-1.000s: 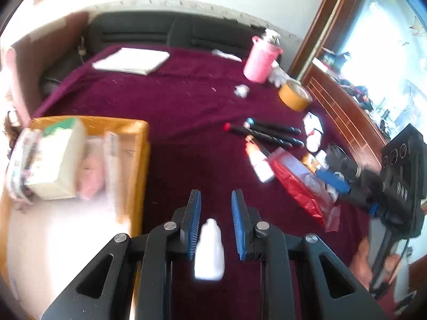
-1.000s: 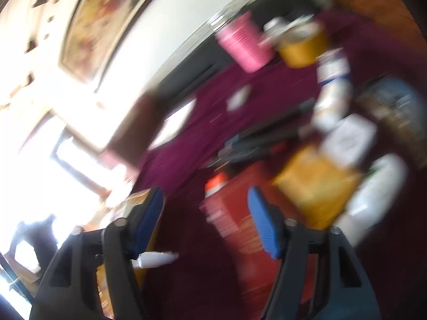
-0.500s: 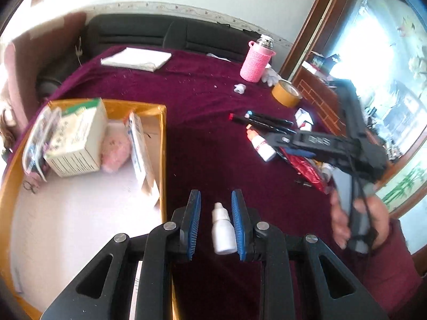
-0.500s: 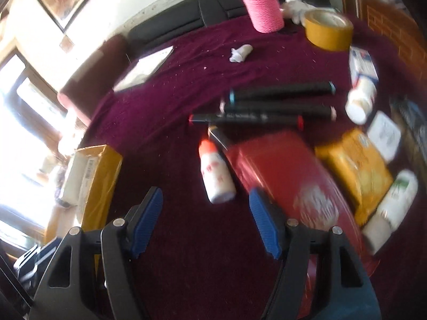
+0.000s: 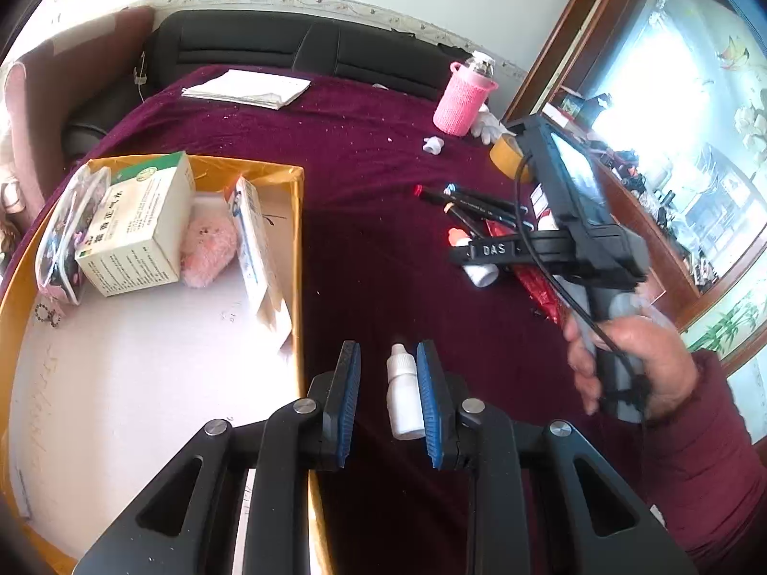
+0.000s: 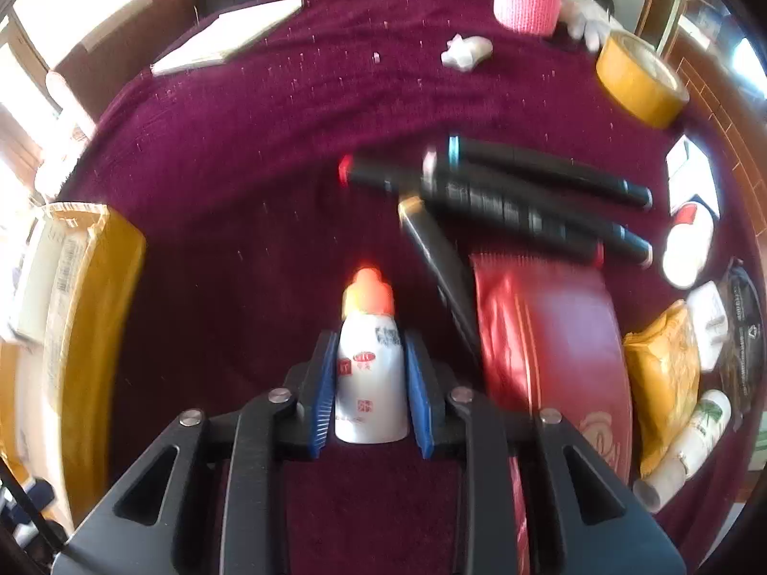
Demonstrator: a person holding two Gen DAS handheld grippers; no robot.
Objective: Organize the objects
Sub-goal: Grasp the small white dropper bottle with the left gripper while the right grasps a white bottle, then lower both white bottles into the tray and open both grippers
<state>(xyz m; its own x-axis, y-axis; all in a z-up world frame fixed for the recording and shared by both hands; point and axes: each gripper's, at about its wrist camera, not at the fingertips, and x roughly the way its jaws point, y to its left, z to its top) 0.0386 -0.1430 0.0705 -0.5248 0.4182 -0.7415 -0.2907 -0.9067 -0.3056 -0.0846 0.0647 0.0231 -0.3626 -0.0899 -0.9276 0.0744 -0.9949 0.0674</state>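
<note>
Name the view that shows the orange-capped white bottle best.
Right wrist view: the orange-capped white bottle fills the centre, clamped between the right gripper pads. In the left wrist view only bits of it show behind the gripper's black body.

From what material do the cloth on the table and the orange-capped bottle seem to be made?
Table cloth: seemingly a napped, velvet-like fabric, matte maroon, with soft folds and lint specks. Orange-capped bottle: probably smooth, slightly glossy white plastic with red print; blur leaves this open.

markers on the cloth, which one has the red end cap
The marker lying farthest left of the black markers, its red cap pointing left toward the box. The marker behind it has a blue-ringed cap, and the marker across it a pale one.
</note>
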